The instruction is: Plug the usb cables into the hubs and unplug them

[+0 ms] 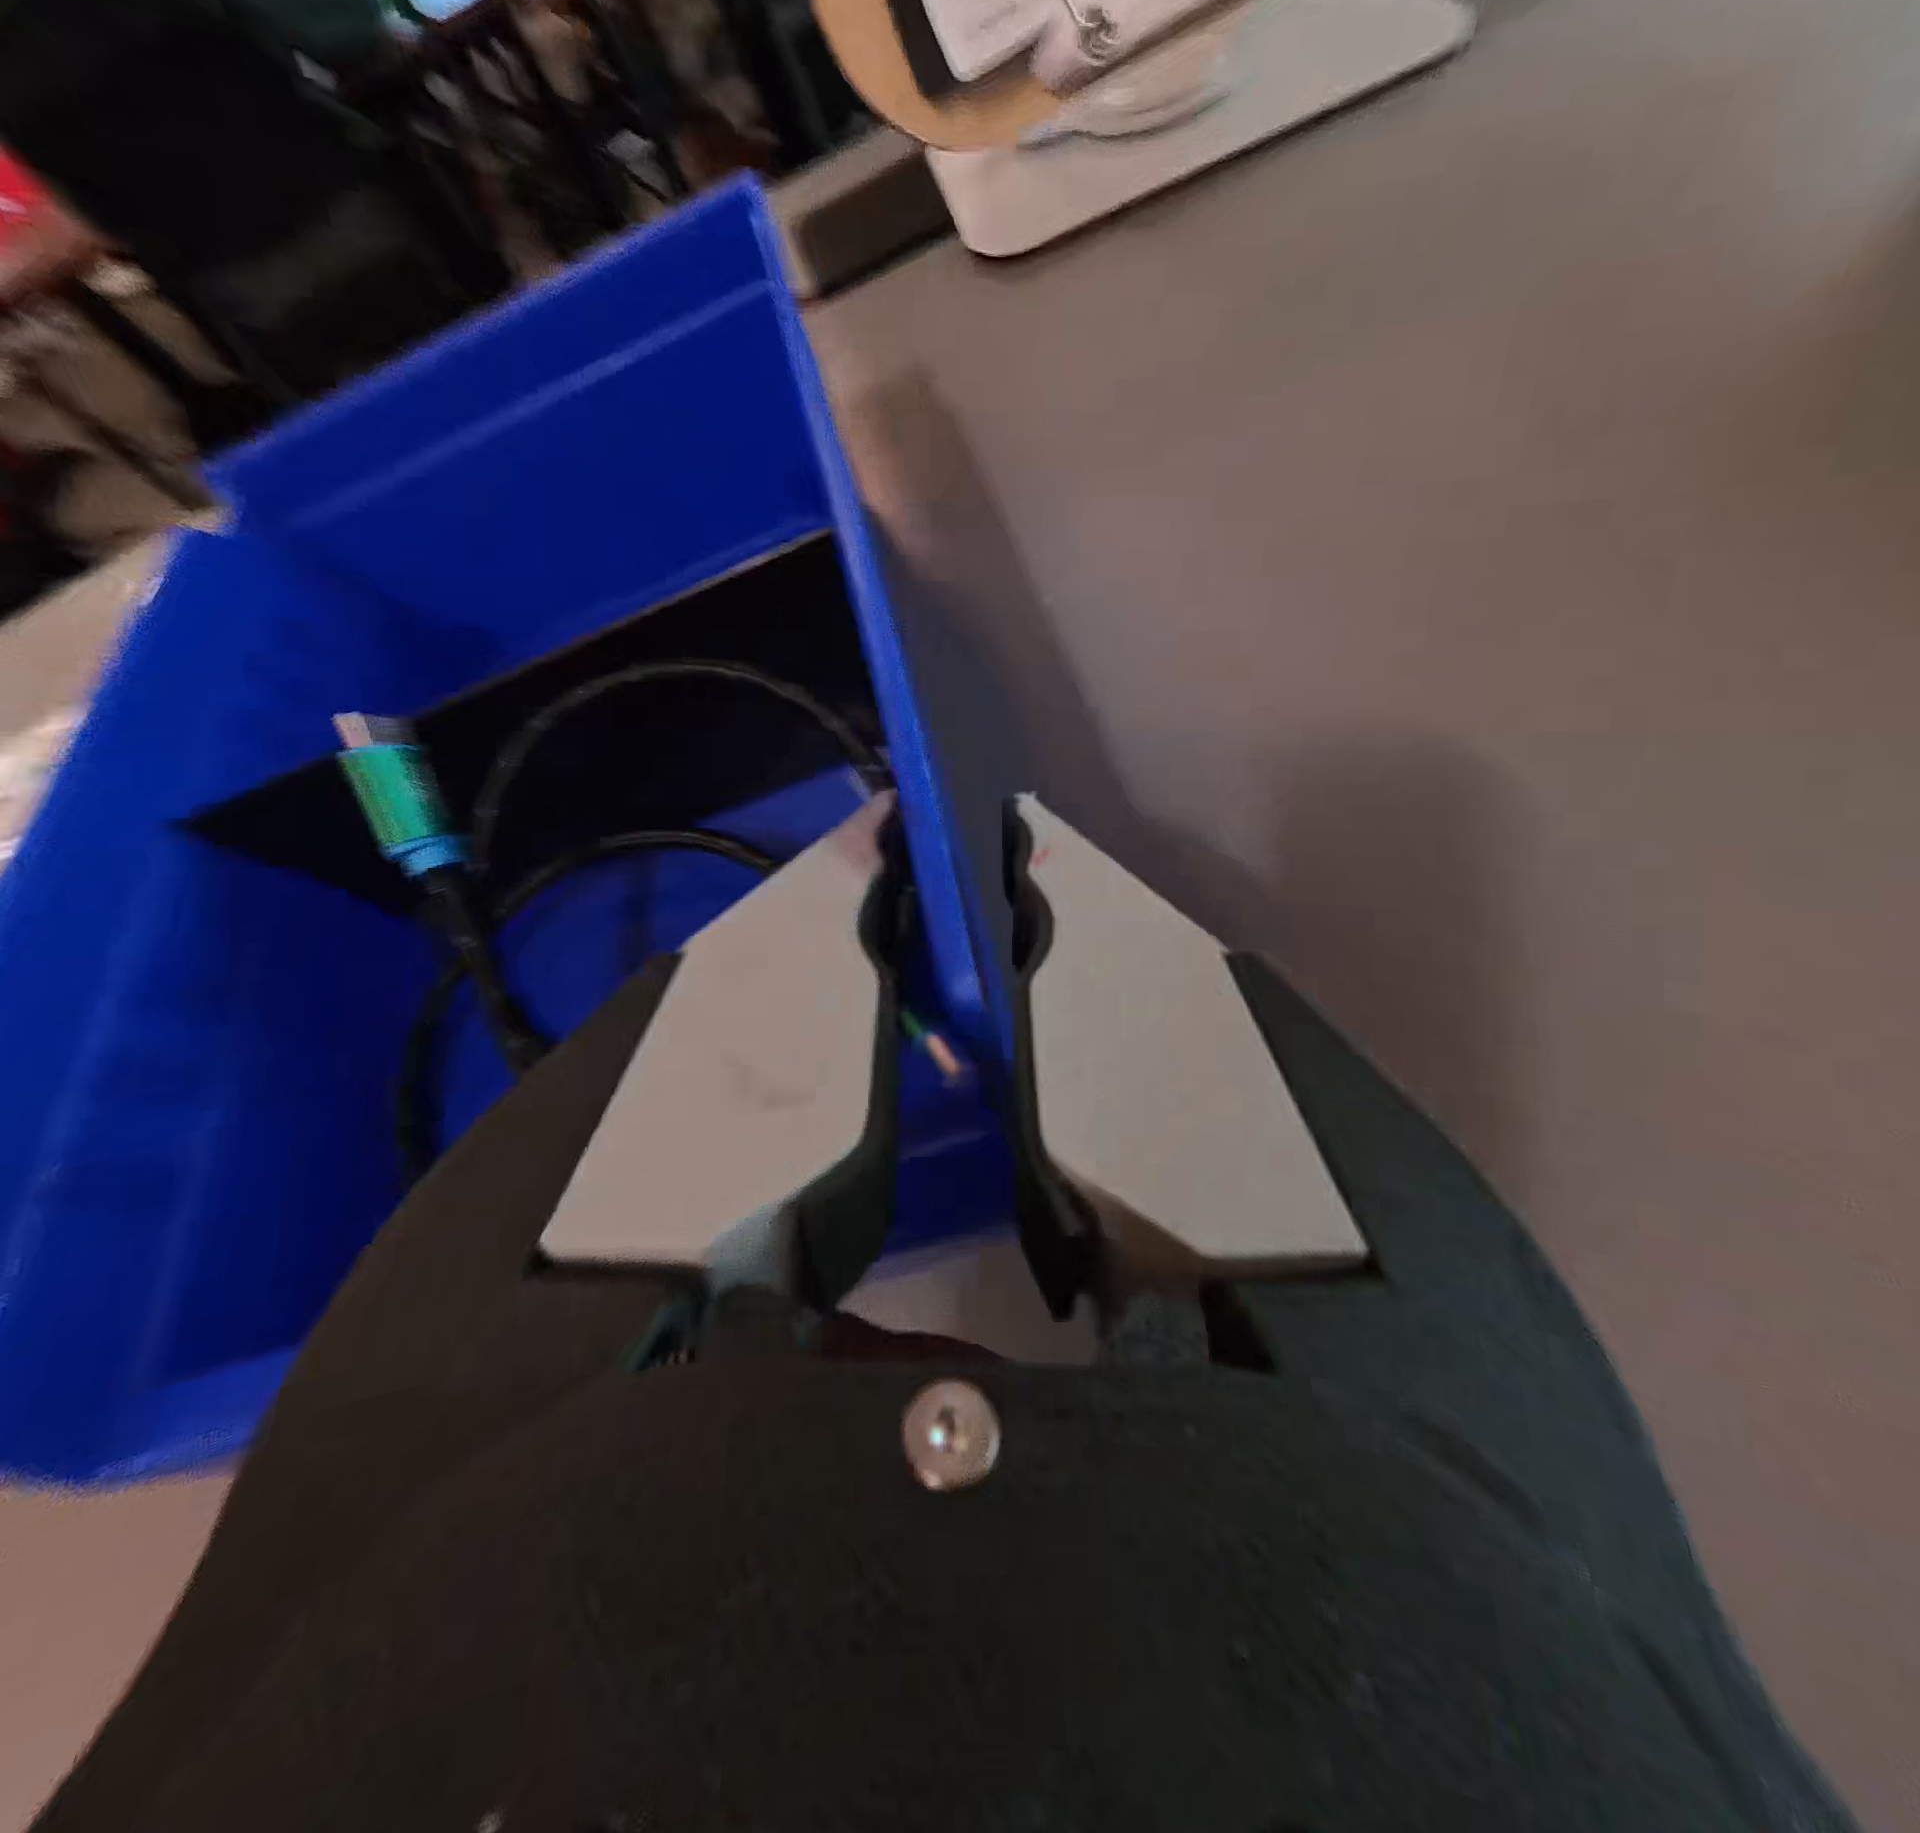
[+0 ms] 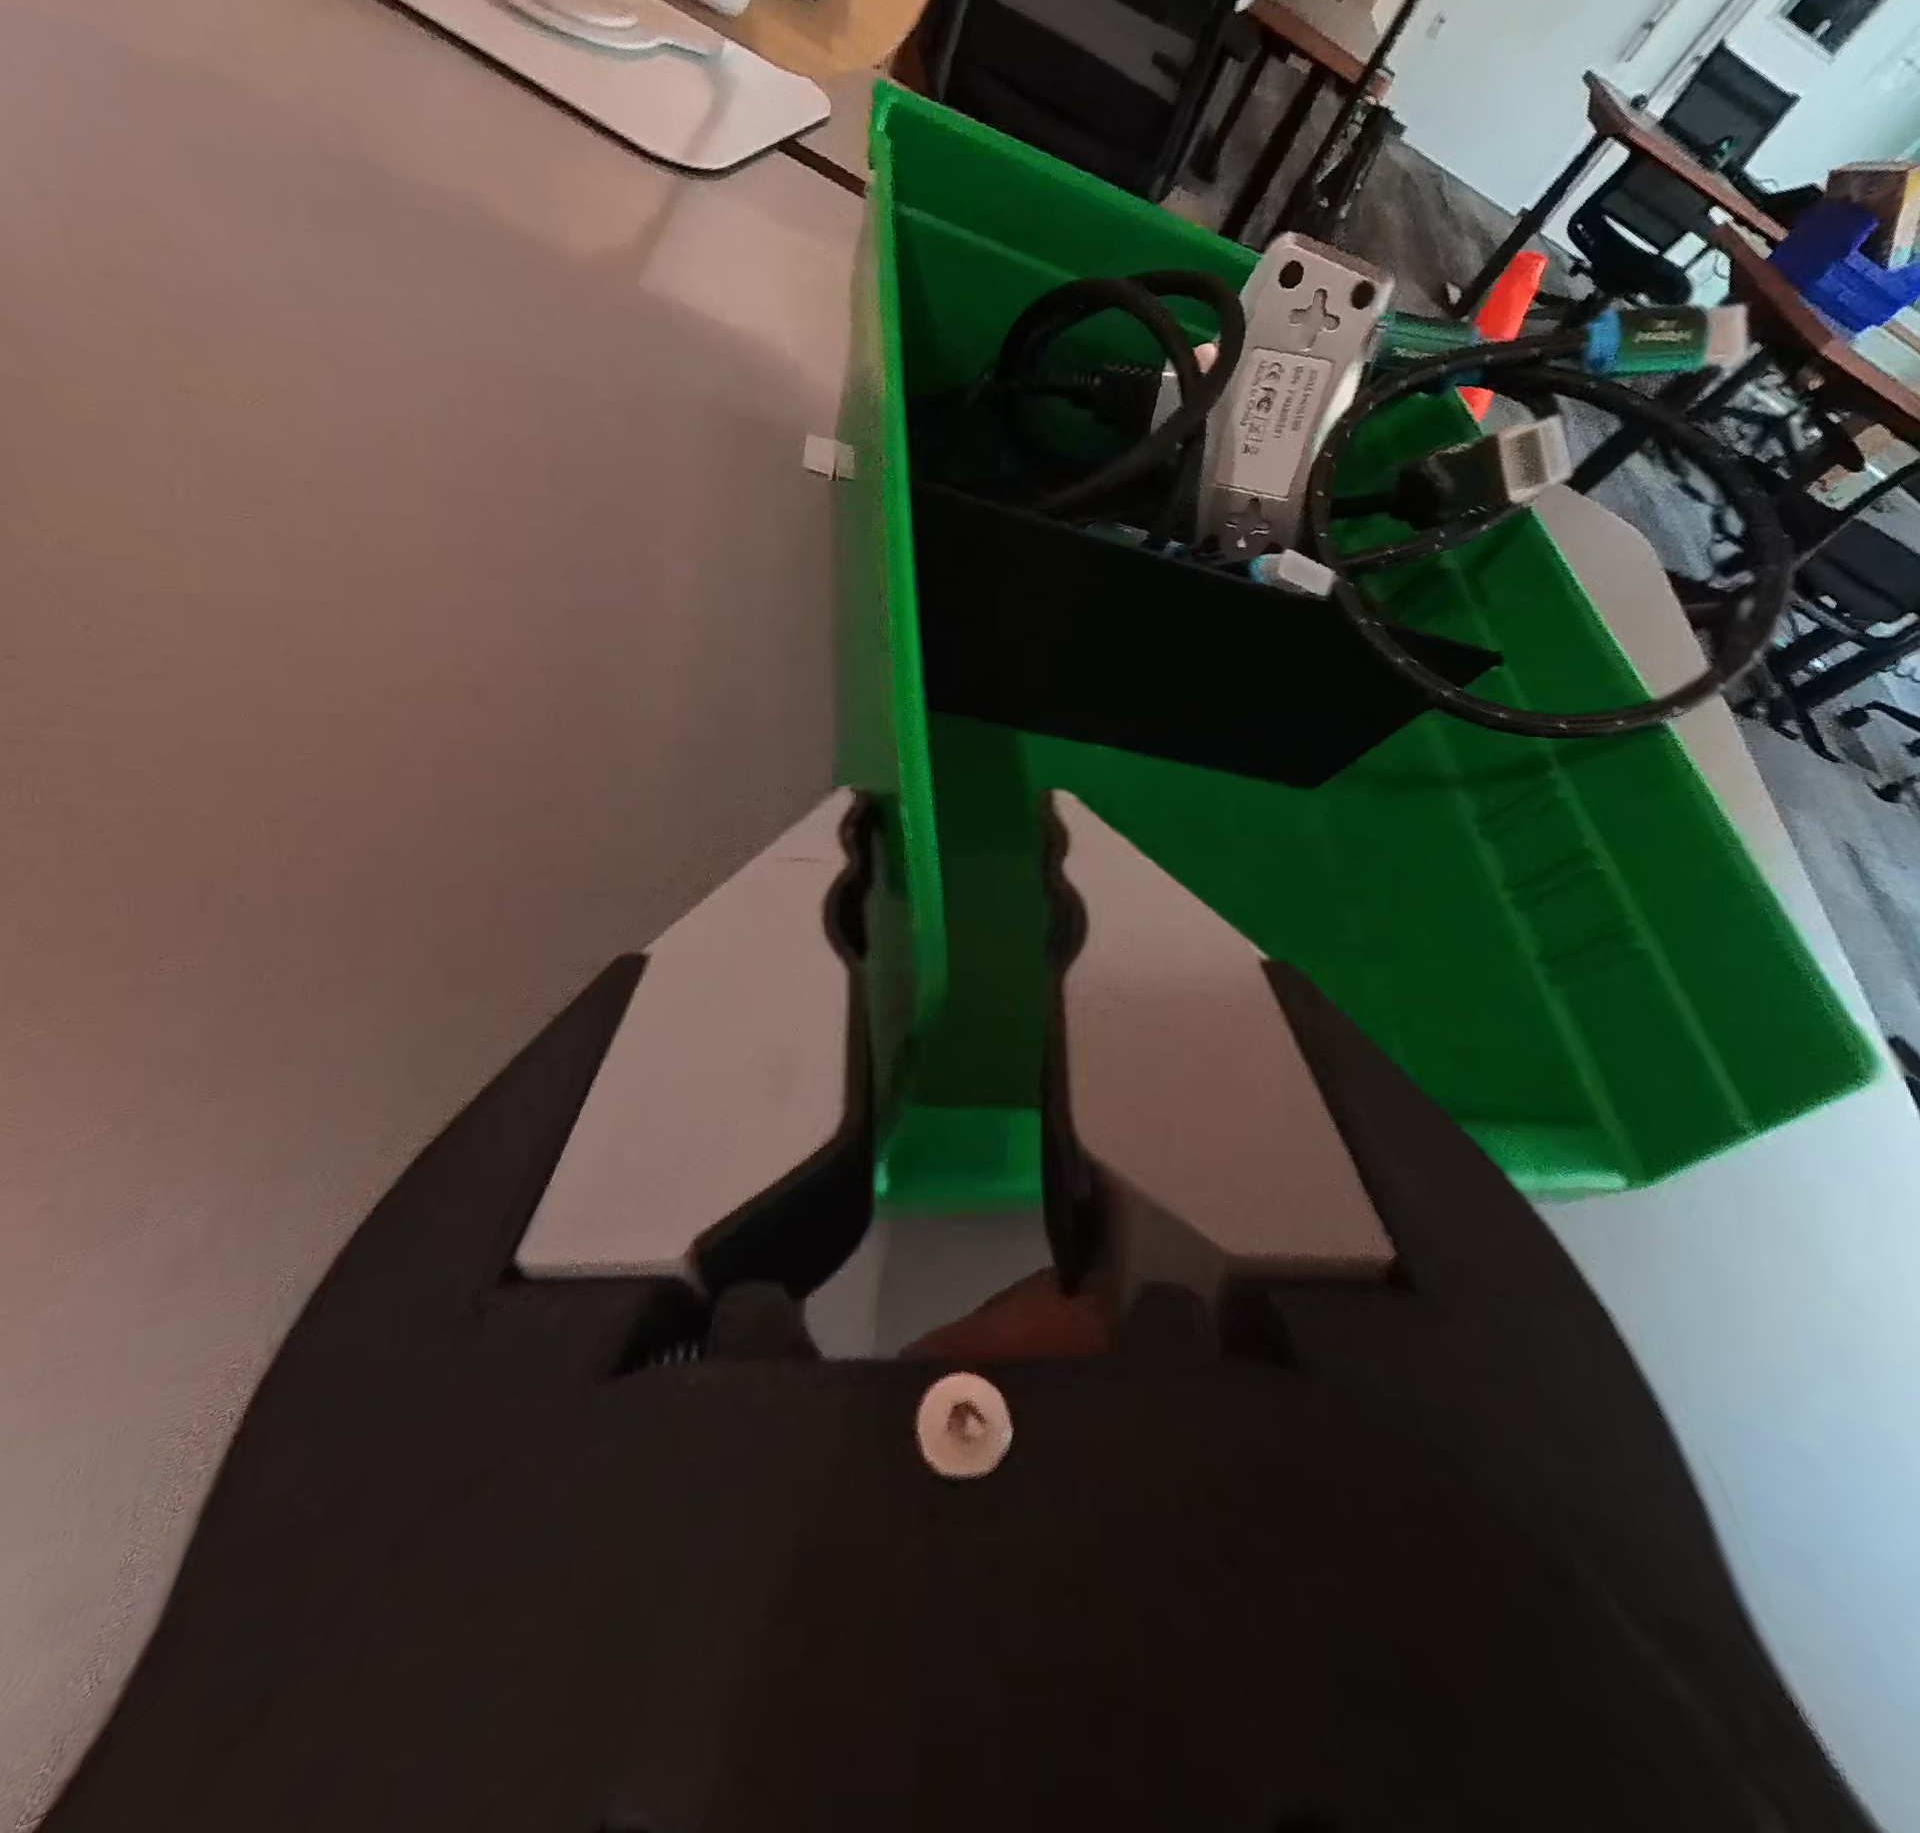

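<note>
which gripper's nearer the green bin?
Right. The right gripper straddles the green bin wall, one finger on each side. The left gripper straddles the blue bin wall; no green bin in its view.

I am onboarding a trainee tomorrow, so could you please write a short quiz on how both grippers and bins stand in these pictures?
1. True or false: the left gripper straddles a wall of the blue bin.
2. Which bin holds the grey adapter? A) blue B) green bin
3. Fill in: a black ___ crosses the green bin in front of the cables.

Key: 1 true; 2 B; 3 divider. The right gripper likewise straddles the green bin's wall.
</note>
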Available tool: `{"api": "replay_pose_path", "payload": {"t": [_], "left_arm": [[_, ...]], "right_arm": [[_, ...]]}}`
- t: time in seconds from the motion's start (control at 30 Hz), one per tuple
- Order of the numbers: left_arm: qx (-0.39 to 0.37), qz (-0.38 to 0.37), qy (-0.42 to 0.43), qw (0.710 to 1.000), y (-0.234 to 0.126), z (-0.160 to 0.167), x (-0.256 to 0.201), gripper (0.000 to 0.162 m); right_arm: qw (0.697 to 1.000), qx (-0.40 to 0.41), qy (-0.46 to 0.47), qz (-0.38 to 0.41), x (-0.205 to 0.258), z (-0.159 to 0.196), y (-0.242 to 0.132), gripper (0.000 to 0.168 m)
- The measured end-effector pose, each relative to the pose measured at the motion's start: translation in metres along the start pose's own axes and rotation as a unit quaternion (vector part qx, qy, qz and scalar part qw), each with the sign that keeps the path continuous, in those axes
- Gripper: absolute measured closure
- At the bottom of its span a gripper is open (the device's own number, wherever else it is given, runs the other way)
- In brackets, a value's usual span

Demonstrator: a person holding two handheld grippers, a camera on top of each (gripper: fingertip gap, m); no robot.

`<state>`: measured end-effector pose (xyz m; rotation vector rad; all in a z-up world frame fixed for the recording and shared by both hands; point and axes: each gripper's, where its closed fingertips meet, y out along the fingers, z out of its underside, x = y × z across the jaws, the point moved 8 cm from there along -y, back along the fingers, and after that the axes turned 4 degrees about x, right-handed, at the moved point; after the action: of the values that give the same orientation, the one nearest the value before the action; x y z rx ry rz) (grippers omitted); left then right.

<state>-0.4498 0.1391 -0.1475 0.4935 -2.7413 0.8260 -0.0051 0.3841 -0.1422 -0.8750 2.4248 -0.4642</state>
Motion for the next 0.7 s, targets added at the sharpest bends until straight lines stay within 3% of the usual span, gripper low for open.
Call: {"api": "replay_pose_path", "payload": {"t": [0.03, 0.07, 0.17, 0.47, 0.7], "left_arm": [[0.002, -0.030, 0.001, 1.000, 0.001, 0.001, 0.003, 0.153], [0.001, -0.062, 0.019, 0.998, -0.001, 0.003, 0.008, 0.158], [-0.022, -0.032, 0.016, 0.999, -0.019, 0.006, 0.018, 0.158], [-0.087, -0.043, 0.011, 0.995, -0.107, -0.013, 0.064, 0.159], [-0.170, -0.050, 0.016, 0.984, -0.172, -0.028, 0.085, 0.159]], "right_arm": [[1.000, 0.001, -0.004, -0.017, 0.004, 0.000, 0.000, 0.164], [0.999, 0.004, 0.004, -0.033, 0.009, -0.001, 0.000, 0.166], [0.999, -0.002, 0.022, -0.043, 0.024, -0.004, -0.005, 0.166], [0.995, -0.021, 0.078, -0.066, 0.147, -0.045, -0.026, 0.157], [0.987, -0.037, 0.086, -0.132, 0.296, -0.109, -0.037, 0.142]]}}
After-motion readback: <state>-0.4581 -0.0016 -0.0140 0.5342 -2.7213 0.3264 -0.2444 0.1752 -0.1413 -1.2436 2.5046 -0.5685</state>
